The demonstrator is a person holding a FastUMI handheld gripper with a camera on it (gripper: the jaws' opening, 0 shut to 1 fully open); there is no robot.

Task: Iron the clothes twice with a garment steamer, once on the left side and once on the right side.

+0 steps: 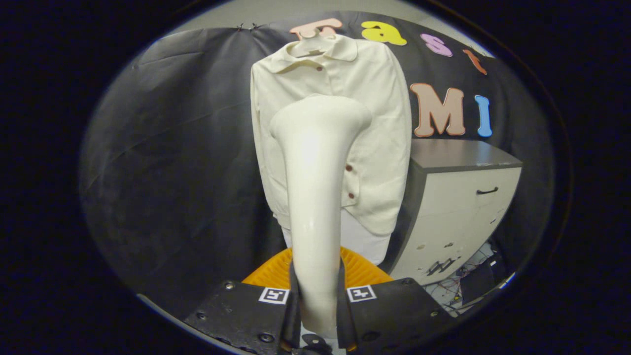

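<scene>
Cream steamer held upright before the hanging garment, head aimed at its middle.

Both fingers of the hand-held gripper [318, 301] press on the handle of the garment steamer [315, 187], whose long axis runs straight up and away from them to a flared head. The cream buttoned top [369, 98] hangs on a hanger [310, 42] directly beyond, against the black cloth; whether the head touches the fabric cannot be told. Judged from this, either side lies an equal sideways shift away. A drawer cabinet [463, 197] stands just beside the garment.
</scene>
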